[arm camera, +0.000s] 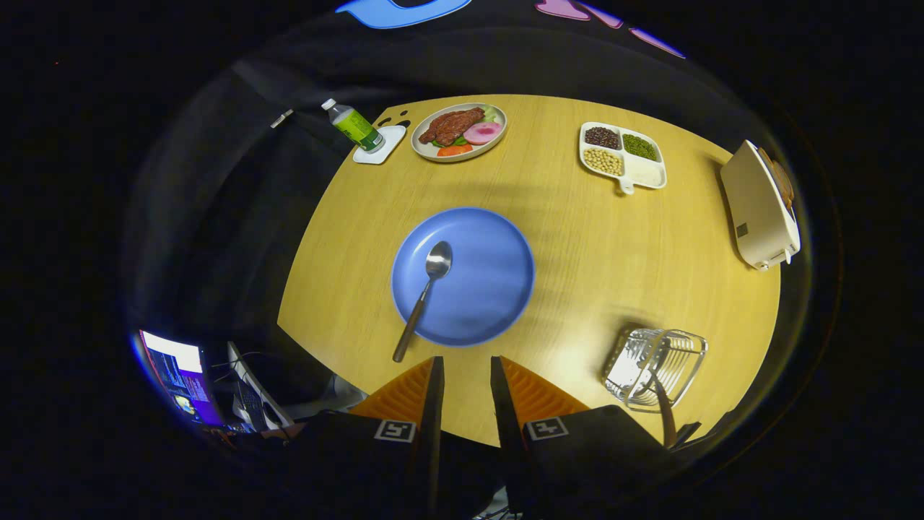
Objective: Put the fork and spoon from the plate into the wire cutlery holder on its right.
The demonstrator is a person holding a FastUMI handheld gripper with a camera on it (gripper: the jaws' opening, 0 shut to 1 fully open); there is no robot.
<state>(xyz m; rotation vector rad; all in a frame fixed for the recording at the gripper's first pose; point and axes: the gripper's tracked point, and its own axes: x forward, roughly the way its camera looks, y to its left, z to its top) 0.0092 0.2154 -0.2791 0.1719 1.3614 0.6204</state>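
Observation:
A blue plate point(484, 289) lies on the round wooden table just ahead of my fingers. A spoon point(426, 289) rests on it, bowl up near the plate's middle, its dark handle sticking out over the near left rim. To the right of the plate stands the wire cutlery holder point(653, 368); a brown handle point(664, 412), which looks like the fork's, leans out of it toward me. My gripper point(467, 375) hovers high above the table's near edge, open, with nothing between its fingers.
Beyond the plate are a dish of meat and vegetables point(459, 131), a green bottle point(354, 126) on a white coaster, and a divided tray of beans point(622, 155). A white toaster point(759, 206) sits at the far right. A lit screen point(180, 375) stands below the table on the left.

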